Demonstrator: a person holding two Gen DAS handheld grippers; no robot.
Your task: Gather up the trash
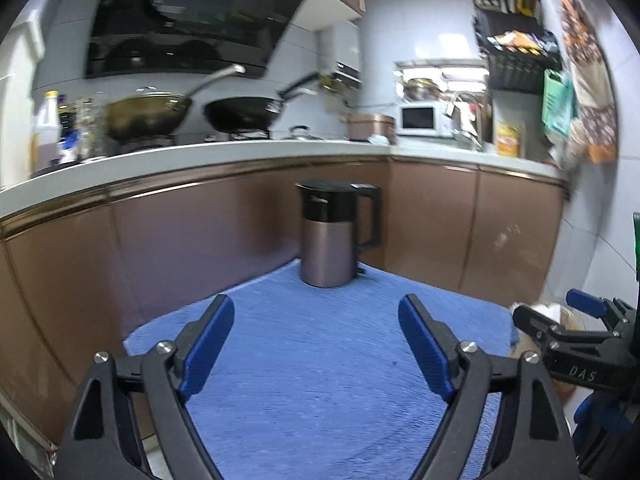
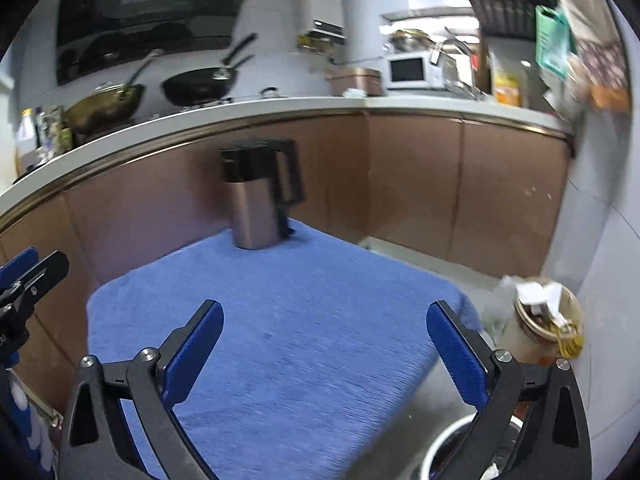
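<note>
My left gripper [image 1: 316,312] is open and empty above a blue cloth-covered table [image 1: 320,360]. My right gripper [image 2: 324,316] is open and empty over the same blue table [image 2: 280,320]; it also shows at the right edge of the left wrist view [image 1: 552,308]. A tan bin full of trash [image 2: 548,316], with white paper and yellow scraps on top, stands on the floor to the right of the table. A white-rimmed round container [image 2: 452,440] sits below my right fingers. No loose trash shows on the cloth.
A metal kettle with a black lid and handle [image 1: 332,236] stands at the table's far edge. Behind it run brown cabinets and a white counter [image 1: 240,152] with two woks, bottles, a microwave [image 1: 420,118] and a sink tap.
</note>
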